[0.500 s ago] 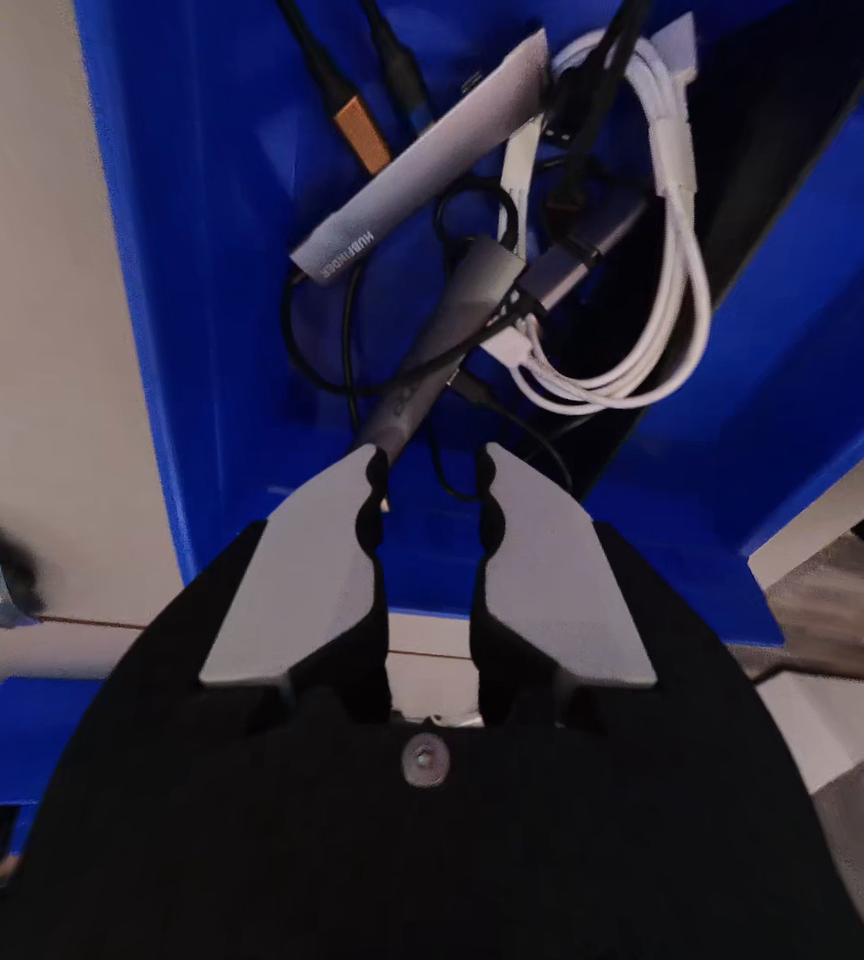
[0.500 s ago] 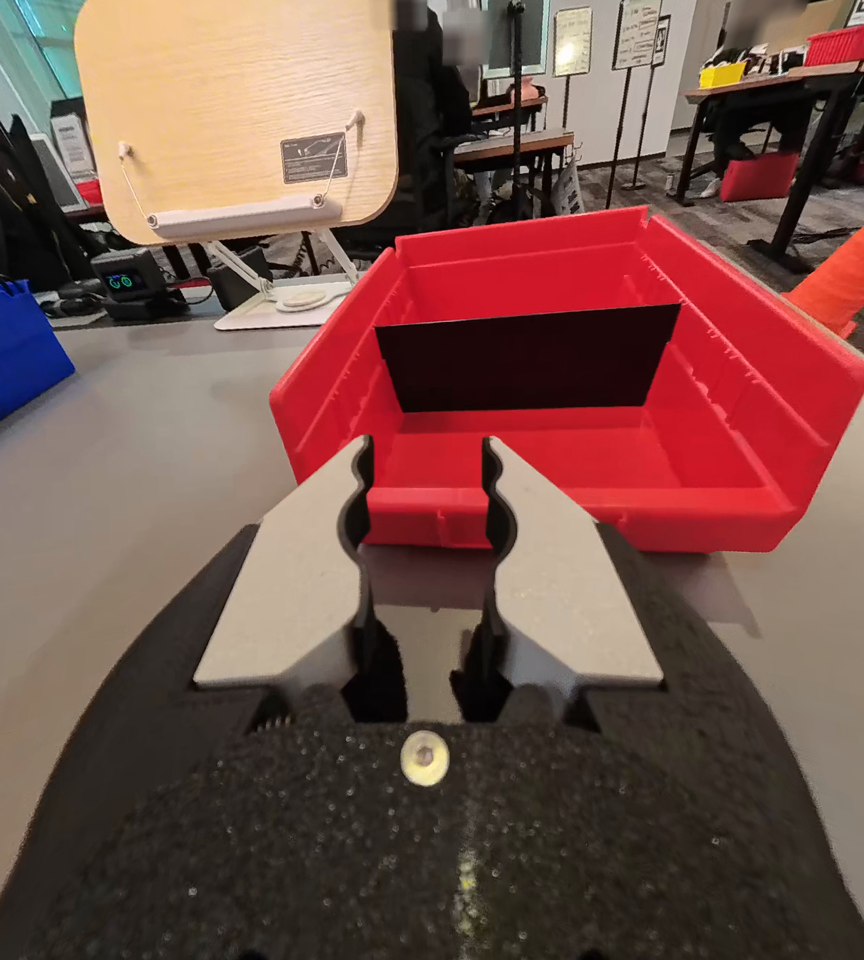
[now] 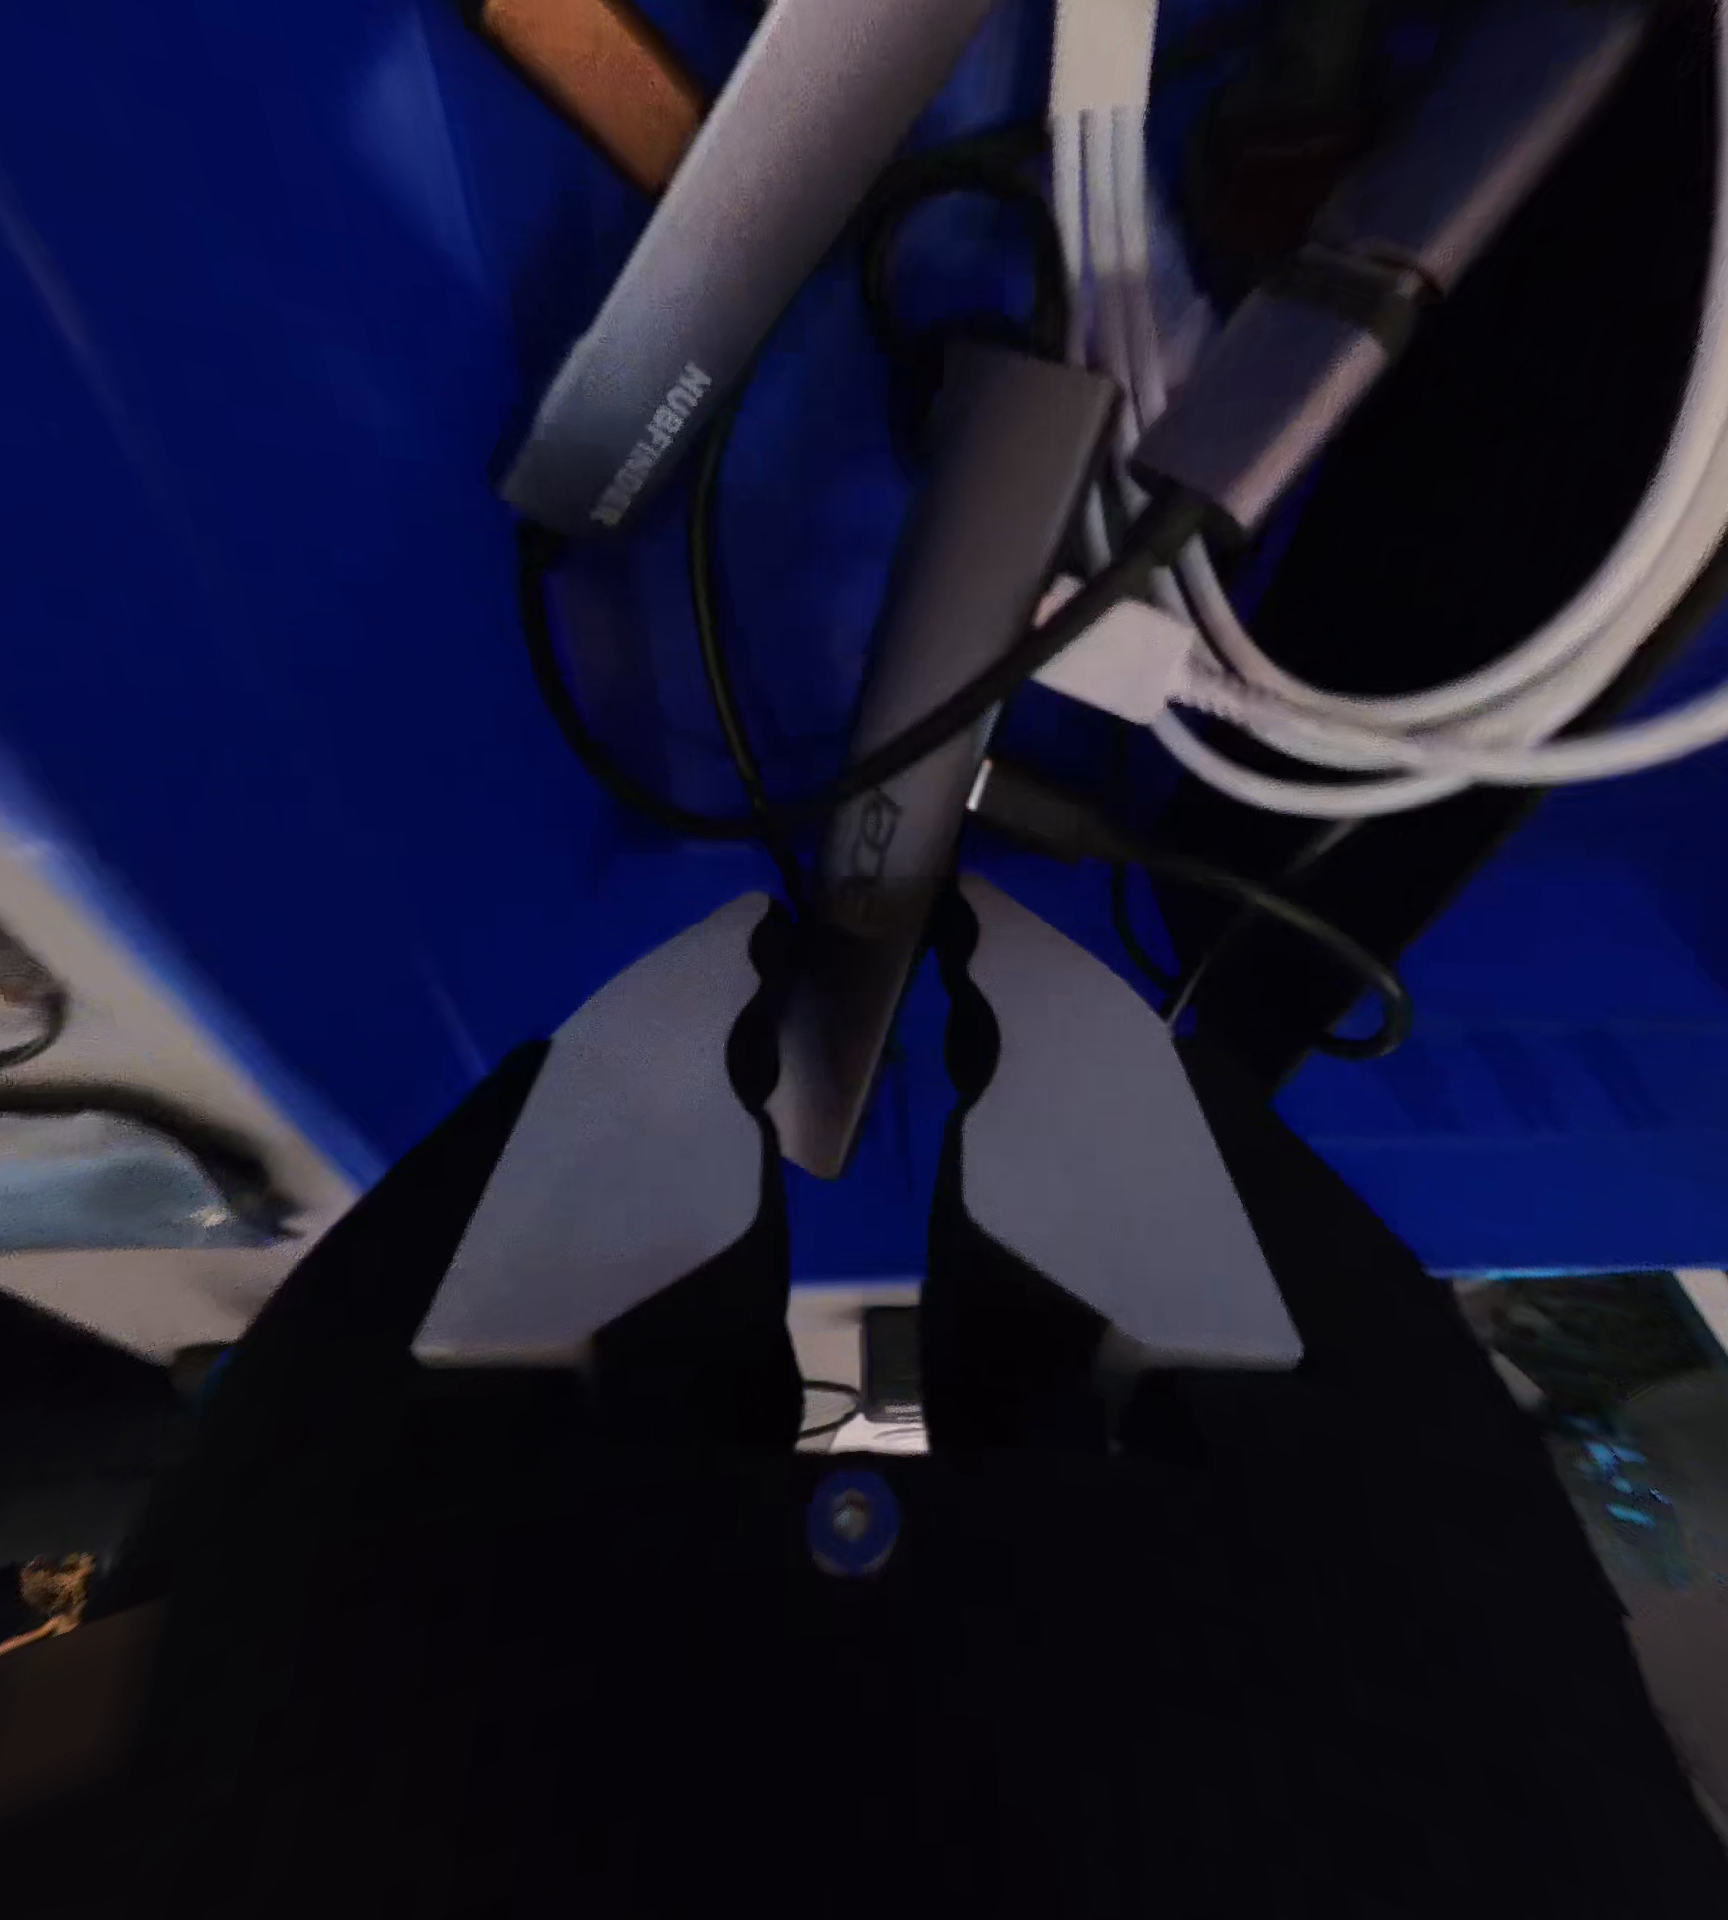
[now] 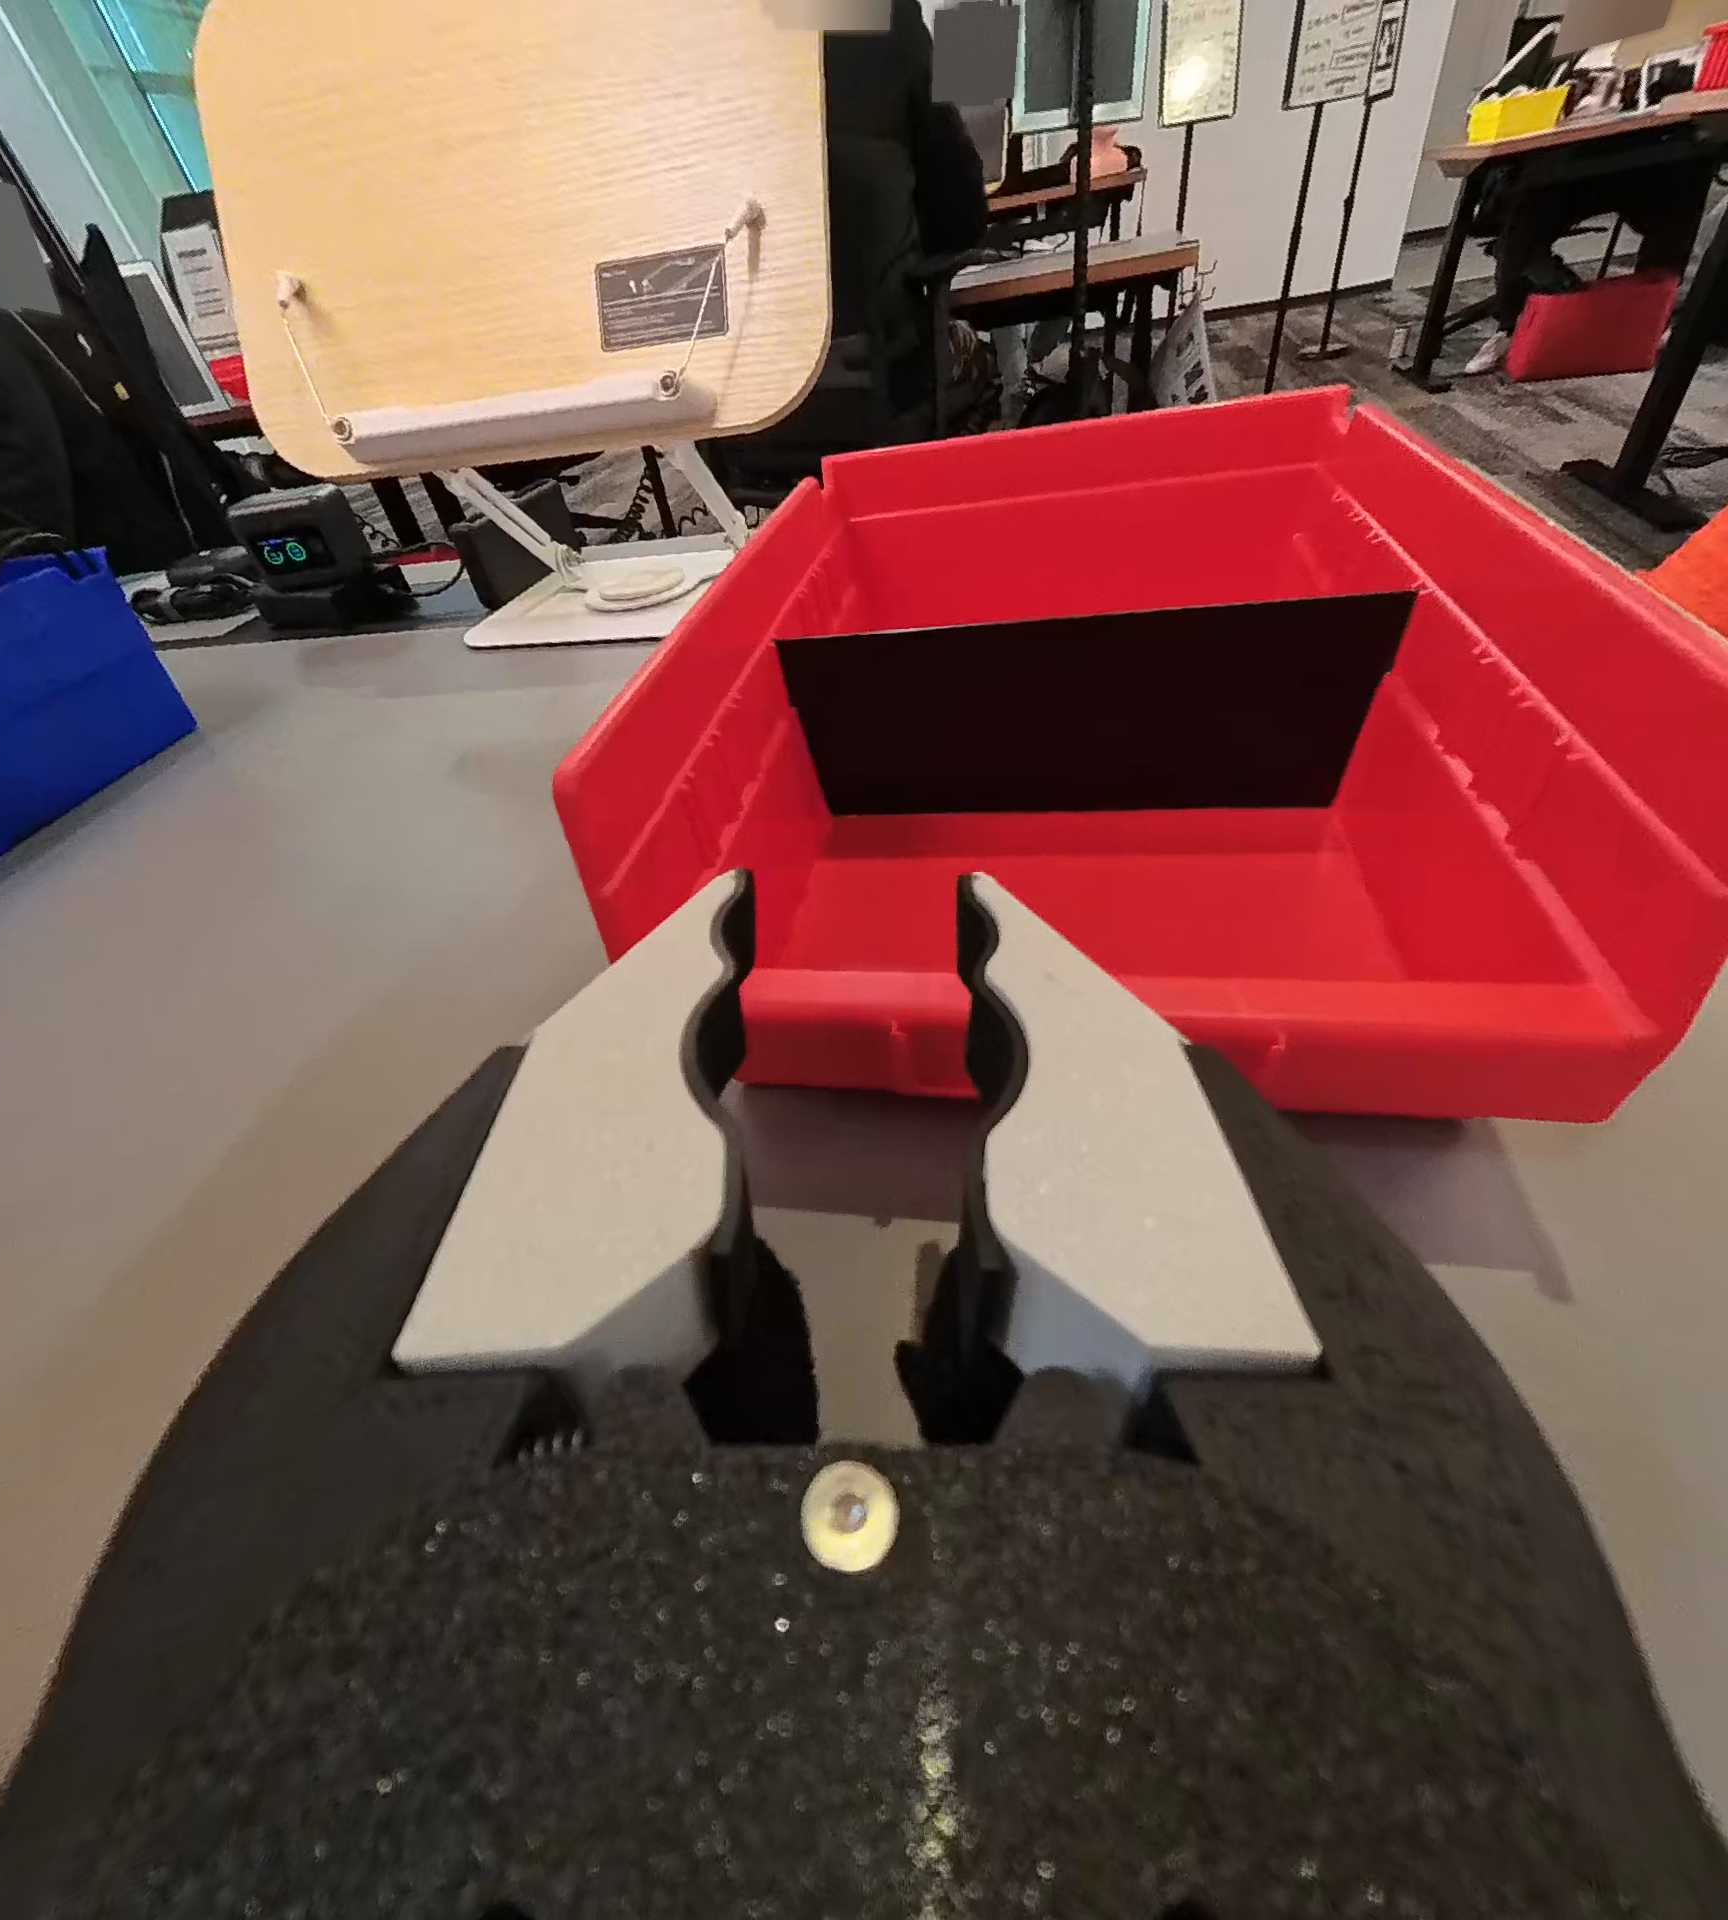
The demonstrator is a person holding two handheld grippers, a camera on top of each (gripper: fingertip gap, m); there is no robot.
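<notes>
Grey tabletop (image 4: 247,935): right gripper (image 4: 855,904) hovered agape, holding nothing, before empty red plastic bin (image 4: 1525,1049). Left gripper (image 3: 865,914) reached inside blue plastic bin (image 3: 268,623), straddling slim dark-grey metal hub (image 3: 901,862); grip unclear. Advisable: seat both pads squarely, excluding thin black cable (image 3: 725,665).

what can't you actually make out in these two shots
- Left wrist view: whether the left gripper is clamping the dark grey hub between its fingers or only straddles it; motion blur hides any contact.
- Left wrist view: the white cable coil and orange connector run off the top edge.
- Right wrist view: the red bin floor behind the black divider is hidden by it.
- Right wrist view: the blue bin interior is cut off at the left edge.
</notes>
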